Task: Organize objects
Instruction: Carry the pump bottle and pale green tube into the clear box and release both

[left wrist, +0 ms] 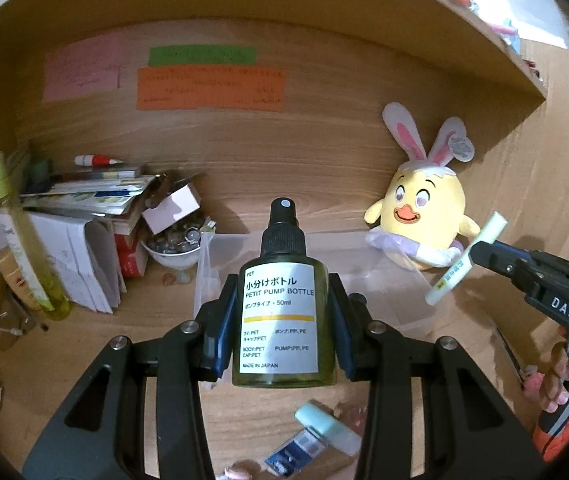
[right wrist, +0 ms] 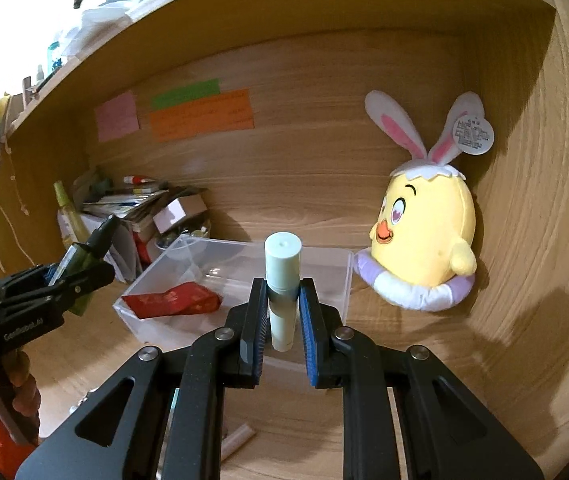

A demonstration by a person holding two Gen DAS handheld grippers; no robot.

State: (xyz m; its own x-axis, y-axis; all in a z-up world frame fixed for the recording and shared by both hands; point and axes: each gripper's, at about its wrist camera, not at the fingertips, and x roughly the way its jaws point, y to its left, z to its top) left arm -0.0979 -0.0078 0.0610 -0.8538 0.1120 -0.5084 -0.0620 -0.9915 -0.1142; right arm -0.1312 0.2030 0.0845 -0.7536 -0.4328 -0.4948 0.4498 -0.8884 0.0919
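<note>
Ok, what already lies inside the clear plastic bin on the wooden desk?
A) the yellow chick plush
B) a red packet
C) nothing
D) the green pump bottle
B: a red packet lies on the floor of the clear plastic bin; nothing else shows inside.

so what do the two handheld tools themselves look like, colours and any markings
Both are matte black with silver pivot bolts and blue pads inside the fingers. The left tool reads GenRobot.AI along its side in the right wrist view; the right tool carries a DAS label. An orange sleeve shows behind it.

Wooden desk (right wrist: pixel 424 360) (clear bin (right wrist: pixel 144 322), plush (right wrist: pixel 424 236))
</note>
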